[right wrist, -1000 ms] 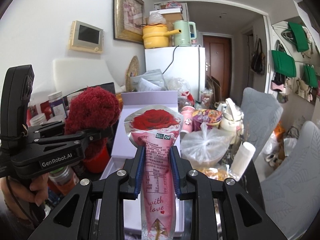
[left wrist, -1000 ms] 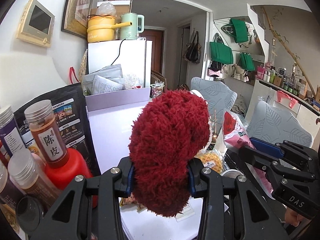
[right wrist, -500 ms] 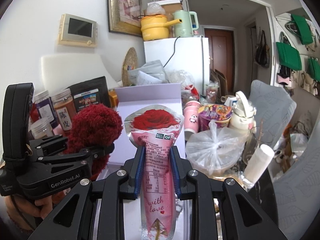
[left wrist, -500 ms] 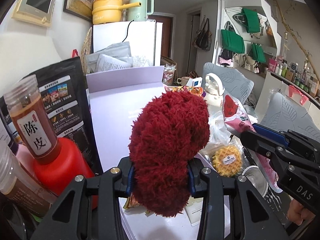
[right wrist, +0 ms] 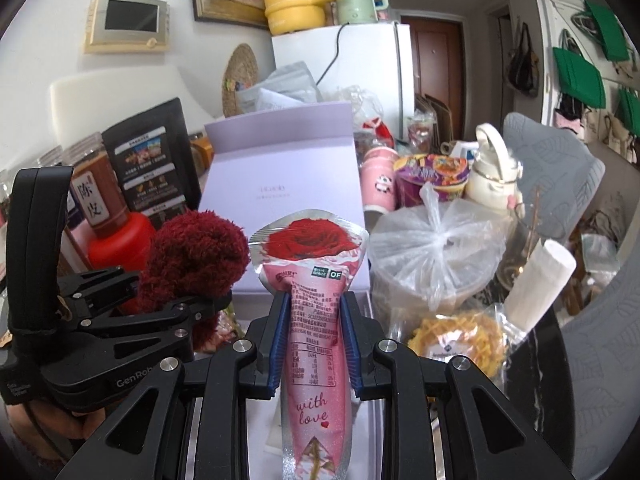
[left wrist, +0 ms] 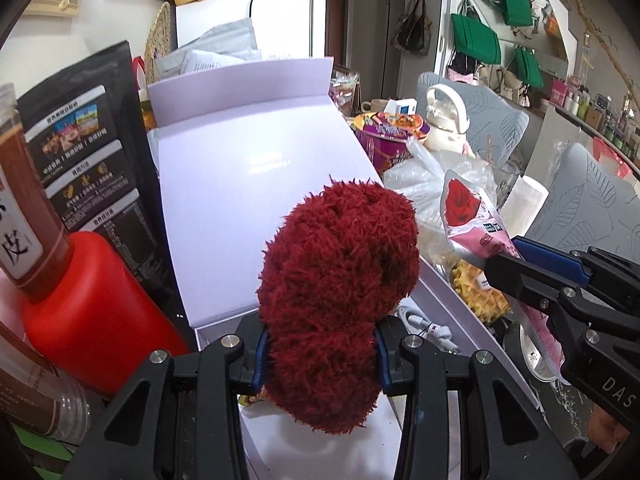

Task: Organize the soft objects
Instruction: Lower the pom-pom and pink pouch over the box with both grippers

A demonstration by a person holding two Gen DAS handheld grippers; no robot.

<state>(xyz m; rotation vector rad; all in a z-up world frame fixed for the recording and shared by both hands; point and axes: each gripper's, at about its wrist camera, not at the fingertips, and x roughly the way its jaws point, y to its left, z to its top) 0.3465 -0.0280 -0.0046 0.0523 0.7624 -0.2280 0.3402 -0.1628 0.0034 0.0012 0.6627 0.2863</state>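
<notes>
My left gripper (left wrist: 320,350) is shut on a fuzzy dark red plush (left wrist: 336,280), held over the near end of an open lilac box (left wrist: 256,168) whose lid stands up behind. My right gripper (right wrist: 314,332) is shut on a pink rose-printed soft pouch (right wrist: 314,312) reading "with love", just right of the plush (right wrist: 196,256) and above the box (right wrist: 288,184). In the left wrist view the pouch (left wrist: 472,216) and the right gripper (left wrist: 560,288) hang at the box's right edge. A white cable (left wrist: 424,324) lies inside the box.
Left of the box stand a red bottle (left wrist: 88,296), a brown-capped jar (left wrist: 24,200) and a black pouch (left wrist: 84,148). To the right are a tied plastic bag (right wrist: 436,248), a waffle pack (right wrist: 460,336), a paper roll (right wrist: 536,284), a noodle bowl (right wrist: 432,176) and a white kettle (right wrist: 492,168).
Both grippers have sunk and moved forward toward the open box, tilting further down. The plush and the pouch stay clamped as before.
</notes>
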